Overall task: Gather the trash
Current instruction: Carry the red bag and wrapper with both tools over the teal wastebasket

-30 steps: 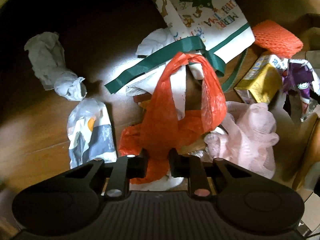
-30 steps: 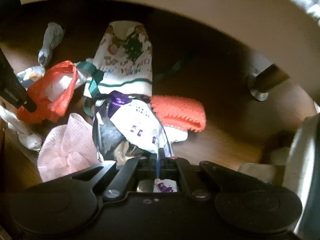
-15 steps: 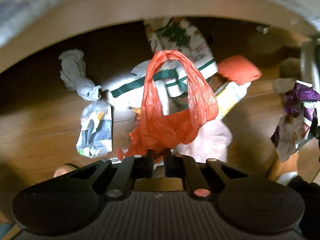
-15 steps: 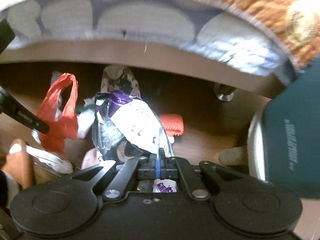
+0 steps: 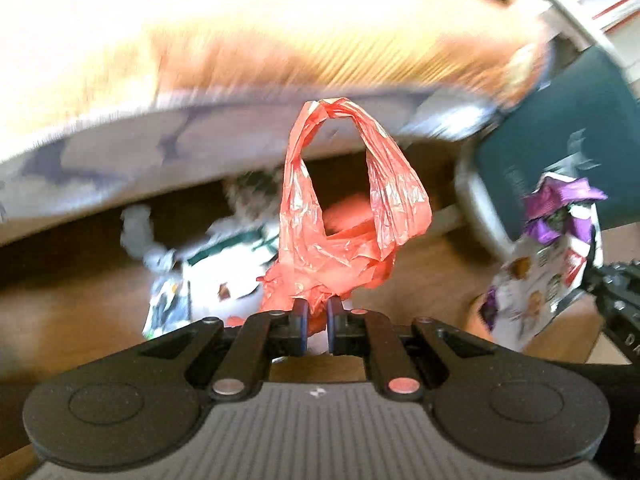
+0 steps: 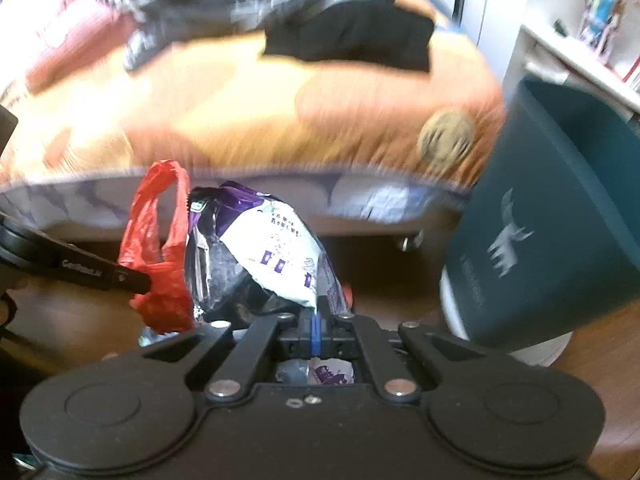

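Two grippers [image 5: 316, 312] [image 6: 316, 320] — writing unreadable.

Red bag [image 5: 344, 216], purple-white wrapper [image 6: 276, 256]

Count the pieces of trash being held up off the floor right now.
2. The red plastic bag hangs from the left gripper; the purple-and-white snack wrapper is pinched in the right gripper. More litter lies blurred on the floor below, uncounted.

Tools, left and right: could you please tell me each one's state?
Left tool: shut on red bag.
Right tool: shut on snack packet.
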`<act>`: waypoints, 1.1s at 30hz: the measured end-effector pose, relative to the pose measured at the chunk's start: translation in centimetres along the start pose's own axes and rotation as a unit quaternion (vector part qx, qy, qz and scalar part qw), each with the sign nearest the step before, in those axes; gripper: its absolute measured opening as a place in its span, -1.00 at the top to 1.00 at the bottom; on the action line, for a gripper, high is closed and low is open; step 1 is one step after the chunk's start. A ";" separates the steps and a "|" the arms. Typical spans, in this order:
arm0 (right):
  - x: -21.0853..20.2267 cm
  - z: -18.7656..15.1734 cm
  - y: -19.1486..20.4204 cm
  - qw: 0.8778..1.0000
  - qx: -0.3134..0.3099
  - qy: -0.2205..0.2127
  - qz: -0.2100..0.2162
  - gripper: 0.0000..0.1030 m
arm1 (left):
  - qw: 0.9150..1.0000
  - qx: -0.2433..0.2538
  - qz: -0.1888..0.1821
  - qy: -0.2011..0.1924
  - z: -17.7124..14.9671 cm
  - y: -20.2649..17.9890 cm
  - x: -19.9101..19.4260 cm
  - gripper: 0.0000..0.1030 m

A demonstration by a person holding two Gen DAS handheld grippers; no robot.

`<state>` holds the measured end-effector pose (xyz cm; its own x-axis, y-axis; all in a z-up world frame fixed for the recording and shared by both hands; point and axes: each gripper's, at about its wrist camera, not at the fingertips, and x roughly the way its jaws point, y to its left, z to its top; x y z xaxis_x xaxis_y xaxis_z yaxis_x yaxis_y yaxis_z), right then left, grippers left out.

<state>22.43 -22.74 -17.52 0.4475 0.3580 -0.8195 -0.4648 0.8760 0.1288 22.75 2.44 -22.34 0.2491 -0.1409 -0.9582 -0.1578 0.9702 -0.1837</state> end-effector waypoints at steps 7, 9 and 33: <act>-9.1 2.9 -4.4 0.997 0.026 -0.075 -0.014 0.99 | 0.996 0.043 -0.028 -0.074 2.1 -7.4 -8.4 0.84; -11.5 3.7 -5.9 0.995 0.036 -0.096 -0.019 0.99 | 0.993 0.062 -0.033 -0.094 3.0 -9.8 -10.5 0.84; -11.0 6.3 -26.1 0.961 0.209 -0.141 -0.112 0.98 | 0.968 0.199 -0.083 -0.128 14.8 -34.6 -10.5 0.84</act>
<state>34.46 -47.52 -8.34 0.7169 0.1676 -0.6768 -0.0112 0.9733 0.2291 39.72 -26.72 -2.72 0.4753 -0.2983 -0.8277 0.2737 0.9442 -0.1831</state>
